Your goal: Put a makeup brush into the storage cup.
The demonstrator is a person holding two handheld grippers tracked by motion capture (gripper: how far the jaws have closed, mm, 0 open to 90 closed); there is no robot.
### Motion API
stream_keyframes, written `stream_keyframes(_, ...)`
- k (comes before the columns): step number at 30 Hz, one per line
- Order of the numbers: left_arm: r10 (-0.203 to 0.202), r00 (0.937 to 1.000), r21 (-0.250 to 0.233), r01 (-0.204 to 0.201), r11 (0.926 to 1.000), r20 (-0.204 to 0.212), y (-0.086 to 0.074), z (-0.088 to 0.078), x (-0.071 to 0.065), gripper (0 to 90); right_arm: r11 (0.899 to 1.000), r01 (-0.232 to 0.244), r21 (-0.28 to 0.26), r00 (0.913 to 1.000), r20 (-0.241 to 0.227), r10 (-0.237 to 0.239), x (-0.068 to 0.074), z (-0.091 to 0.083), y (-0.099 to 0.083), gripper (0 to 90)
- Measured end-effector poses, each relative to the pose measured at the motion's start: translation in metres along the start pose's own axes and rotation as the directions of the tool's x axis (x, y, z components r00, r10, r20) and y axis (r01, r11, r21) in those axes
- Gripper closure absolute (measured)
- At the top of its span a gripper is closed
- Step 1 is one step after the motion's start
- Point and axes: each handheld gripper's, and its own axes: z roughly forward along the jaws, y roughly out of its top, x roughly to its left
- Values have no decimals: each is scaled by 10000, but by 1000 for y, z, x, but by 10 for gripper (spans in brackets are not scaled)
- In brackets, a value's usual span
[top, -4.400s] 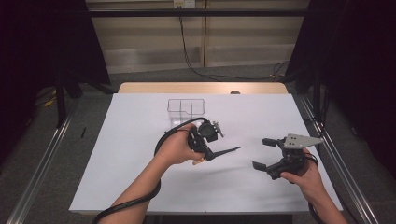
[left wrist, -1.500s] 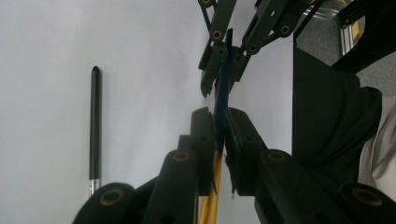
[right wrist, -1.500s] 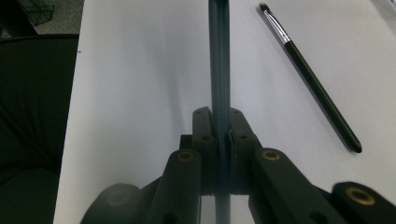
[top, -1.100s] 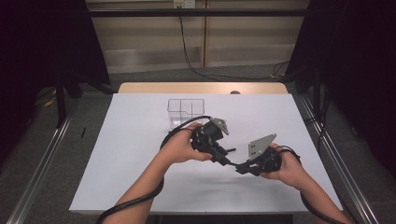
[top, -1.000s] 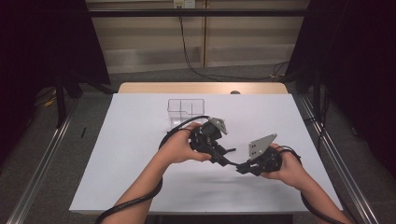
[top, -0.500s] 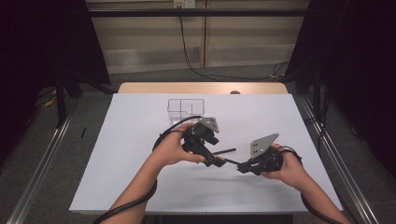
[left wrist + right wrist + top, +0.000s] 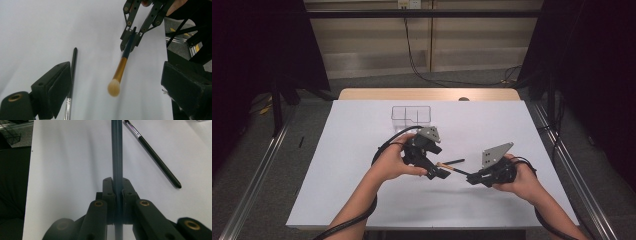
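A makeup brush (image 7: pixel 123 65) with a dark blue handle, gold ferrule and pale tip is held level above the white table (image 7: pixel 352 165). My right gripper (image 7: pixel 117 182) is shut on its handle (image 7: pixel 117 157). In the high view the right gripper (image 7: pixel 473 177) points left and the brush (image 7: pixel 452 169) reaches toward my left gripper (image 7: pixel 439 173). The left gripper (image 7: pixel 116 70) has just been opening and its jaws stand wide. The brush tip hangs between them, touching neither. A black brush (image 7: pixel 72 67) lies on the table beside the left jaw.
A clear compartment box (image 7: pixel 411 114) stands at the back of the table, beyond the left hand. The black brush (image 7: pixel 455 161) lies between the two grippers, also in the right gripper view (image 7: pixel 157 161). Metal rails run along both sides of the table.
The left gripper held the gold-ferruled brush, then both grippers held it. Now the left jaws have opened off it and the left hand has drawn back to the left. The right gripper keeps hold.
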Motion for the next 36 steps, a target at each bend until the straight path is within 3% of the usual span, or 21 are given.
stream_keyframes(5, 9, 10000, -668, -11, 9978, -20, -4, -2, 2, 79, 9998, -121, -182, 9999, -3, 121, -1, 0, -2, 844)
stream_keyframes(10, -188, 9997, -1428, 165, 9896, -143, -10, -5, 4, 73, 9986, -292, -436, 9995, 61, 295, -1, -1, -3, 844)
stream_keyframes(12, -341, 9992, -1956, 296, 9802, -198, -15, -7, 5, 73, 9975, -377, -600, 9993, 53, 381, -1, -2, -3, 844)
stream_keyframes(17, -527, 9984, -2380, 461, 9702, -211, -19, -9, 6, 70, 9946, -538, -885, 9985, 65, 546, -1, -3, -4, 844)
stream_keyframes(19, -663, 9976, -2796, 585, 9583, -185, -21, -10, 6, 70, 9892, -737, -1264, 9971, 109, 757, -1, -4, -4, 844)
stream_keyframes(30, -795, 9968, -3484, 731, 9345, -40, -23, -6, 7, 79, 9704, -1073, -2164, 9938, 61, 1112, 0, -1, -1, 844)
stream_keyframes(31, -857, 9963, -3640, 802, 9279, 10, -23, -5, 7, 84, 9693, -1081, -2208, 9937, 47, 1119, 0, 0, -1, 844)
stream_keyframes(36, -890, 9960, -3756, 821, 9232, -11, -23, -4, 7, 92, 9612, -1208, -2482, 9922, 1, 1248, 1, 0, 1, 844)
